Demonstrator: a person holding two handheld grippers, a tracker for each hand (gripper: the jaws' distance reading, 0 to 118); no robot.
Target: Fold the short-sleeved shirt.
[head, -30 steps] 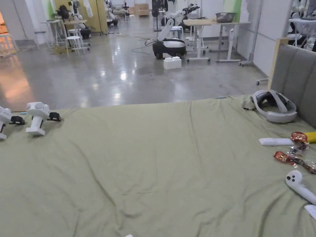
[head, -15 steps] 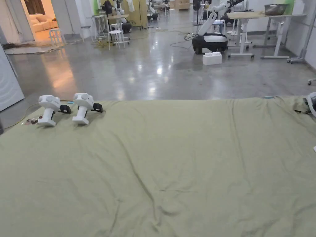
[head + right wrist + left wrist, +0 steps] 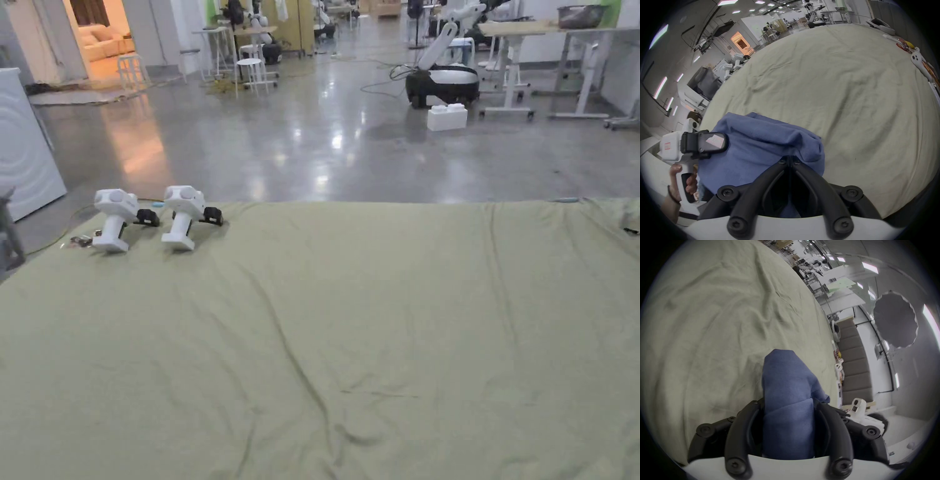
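left tongs point(image 3: 788, 404): clamped on a thick fold of the blue knit short-sleeved shirt point(image 3: 786, 405) | right tongs point(image 3: 790, 158): pinched tight on the same shirt's bunched edge (tips meet) | shirt: hangs between both, just above the wrinkled olive-green bed sheet point(image 3: 350, 325) | far corner: two spare white handheld grippers point(image 3: 150, 215) rest on the sheet

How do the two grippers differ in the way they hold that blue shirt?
The left gripper has its jaws spread around a thick bundle of the shirt; the right gripper has its jaws closed together, pinching a thin fold. The left's bundle stands up between its jaws; the right's cloth drapes over them. Both grip the same shirt above the green sheet.
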